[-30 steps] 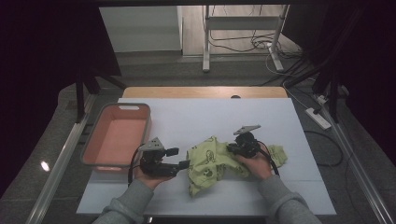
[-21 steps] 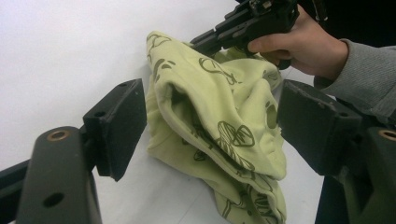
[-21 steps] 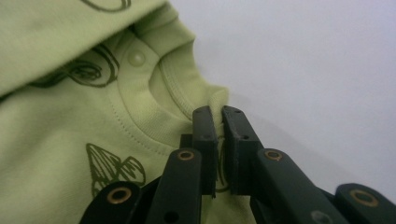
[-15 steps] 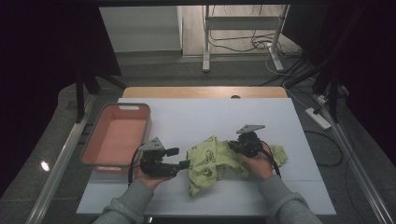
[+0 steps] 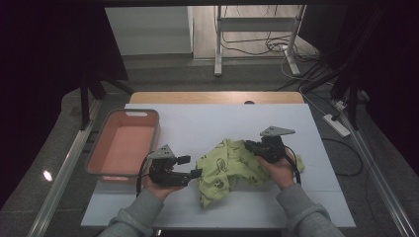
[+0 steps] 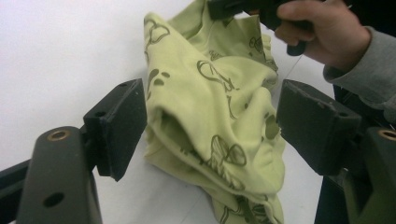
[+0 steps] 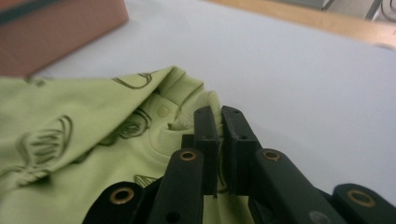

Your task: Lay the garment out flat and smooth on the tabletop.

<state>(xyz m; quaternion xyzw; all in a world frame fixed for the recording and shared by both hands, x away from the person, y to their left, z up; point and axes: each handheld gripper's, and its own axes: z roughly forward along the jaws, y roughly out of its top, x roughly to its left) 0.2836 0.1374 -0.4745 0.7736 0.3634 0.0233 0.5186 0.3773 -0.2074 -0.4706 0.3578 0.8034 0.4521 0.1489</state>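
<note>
Left gripper gaping at nine o'clock of the soft, light, floppy green garment crumpled mid-table, right gripper pinched on its collar at three o'clock, hems best for further holds.

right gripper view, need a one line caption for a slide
Right gripper, jaws shut on the collar edge of a crumpled lime-green printed cotton garment on a white table.

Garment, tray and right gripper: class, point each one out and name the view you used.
garment (image 5: 232, 165), high view, middle of the crumpled green cloth
tray (image 5: 96, 159), high view, its left rim
right gripper (image 7: 219, 122), right gripper view, between its closed jaw tips
</note>
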